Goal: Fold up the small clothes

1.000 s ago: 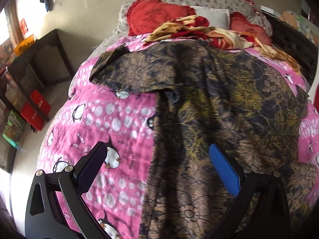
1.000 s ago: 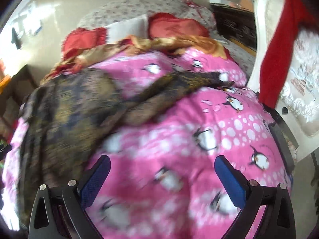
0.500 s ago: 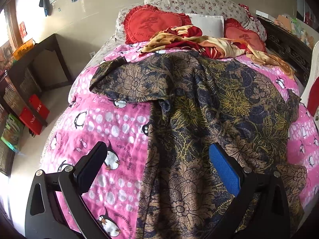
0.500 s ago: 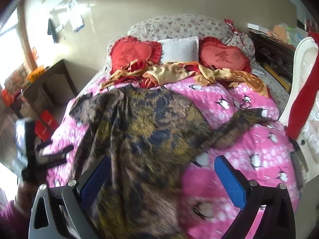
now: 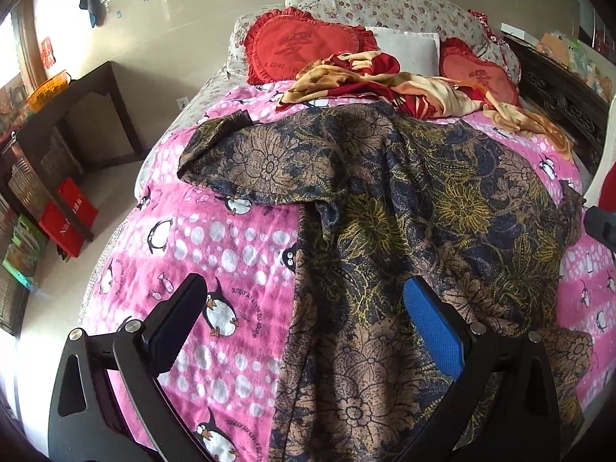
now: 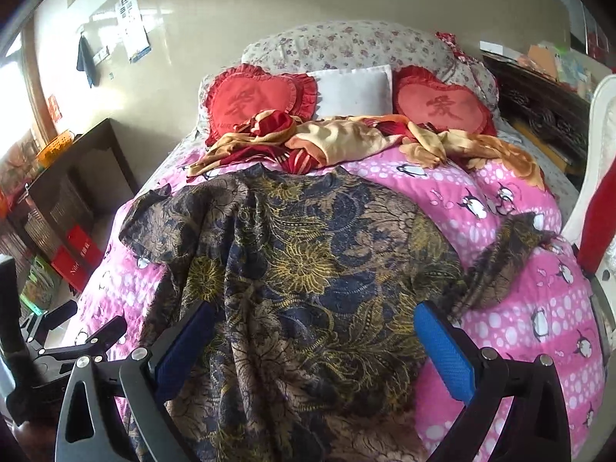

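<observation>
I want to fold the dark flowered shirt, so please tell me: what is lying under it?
The flowered shirt lies spread on the pink penguin blanket, which shows all around it. Whether anything else lies beneath cannot be seen; the cloth covers it.

Sharp, daylit frames; window glare at left, fisheye-bent edges, dark corners.

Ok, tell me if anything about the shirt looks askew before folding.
The floral shirt lies rumpled, not flat: its right sleeve is twisted and bunched on the pink blanket, while the left sleeve spreads wide.
</observation>
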Demonstrator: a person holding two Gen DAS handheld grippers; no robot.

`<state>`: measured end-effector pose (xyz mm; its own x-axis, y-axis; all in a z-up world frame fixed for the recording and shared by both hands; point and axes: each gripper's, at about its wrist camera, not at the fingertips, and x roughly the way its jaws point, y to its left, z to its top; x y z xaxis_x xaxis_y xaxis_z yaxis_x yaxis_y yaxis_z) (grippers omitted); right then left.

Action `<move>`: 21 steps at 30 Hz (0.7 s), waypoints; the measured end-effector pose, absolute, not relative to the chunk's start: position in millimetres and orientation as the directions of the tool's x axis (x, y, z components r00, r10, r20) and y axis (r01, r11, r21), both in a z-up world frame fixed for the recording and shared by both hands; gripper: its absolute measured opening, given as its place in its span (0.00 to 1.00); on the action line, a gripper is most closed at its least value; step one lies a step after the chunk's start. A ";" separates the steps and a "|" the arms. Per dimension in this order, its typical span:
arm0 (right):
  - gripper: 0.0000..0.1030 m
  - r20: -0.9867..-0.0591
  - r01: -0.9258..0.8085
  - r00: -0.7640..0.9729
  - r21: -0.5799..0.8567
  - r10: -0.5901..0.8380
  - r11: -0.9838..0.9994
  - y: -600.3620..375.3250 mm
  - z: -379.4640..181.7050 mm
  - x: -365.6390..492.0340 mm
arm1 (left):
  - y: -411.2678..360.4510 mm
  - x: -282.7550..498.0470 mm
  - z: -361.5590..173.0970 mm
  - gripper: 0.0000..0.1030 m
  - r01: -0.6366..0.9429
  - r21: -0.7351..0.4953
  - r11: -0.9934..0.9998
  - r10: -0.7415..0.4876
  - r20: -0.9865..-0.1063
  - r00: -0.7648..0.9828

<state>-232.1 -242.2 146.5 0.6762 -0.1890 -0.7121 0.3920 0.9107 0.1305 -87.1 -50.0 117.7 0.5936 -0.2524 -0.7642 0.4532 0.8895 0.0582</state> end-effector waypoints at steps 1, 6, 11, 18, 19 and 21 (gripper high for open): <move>1.00 -0.712 0.393 0.675 0.122 -0.196 0.911 -240.9 143.9 -228.9 | -51.9 -85.7 116.8 1.00 0.454 0.062 0.889 -0.250 -0.765 0.594; 1.00 -0.718 0.396 0.665 0.106 -0.205 0.912 -241.0 134.7 -221.4 | -57.6 -82.5 112.2 1.00 0.466 0.061 0.883 -0.257 -0.768 0.587; 1.00 -0.725 0.391 0.655 0.084 -0.213 0.917 -242.1 128.3 -214.1 | -61.2 -77.6 106.1 1.00 0.466 0.047 0.884 -0.259 -0.781 0.569; 1.00 -0.727 0.380 0.659 0.098 -0.195 0.920 -238.7 127.8 -207.8 | -61.4 -72.7 101.6 1.00 0.455 0.049 0.889 -0.248 -0.784 0.569; 1.00 -0.727 0.381 0.658 0.098 -0.196 0.919 -238.2 127.5 -206.7 | -61.4 -72.3 101.3 1.00 0.455 0.051 0.889 -0.247 -0.784 0.570; 1.00 -0.731 0.377 0.657 0.104 -0.187 0.920 -237.9 126.9 -206.2 | -61.1 -71.5 101.0 1.00 0.455 0.054 0.889 -0.245 -0.784 0.571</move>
<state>-206.2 -237.9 126.9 0.6566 -0.1867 -0.7308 0.3773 0.9203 0.1038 -71.5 -61.1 101.0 0.5707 -0.2451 -0.7837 0.4554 0.8887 0.0537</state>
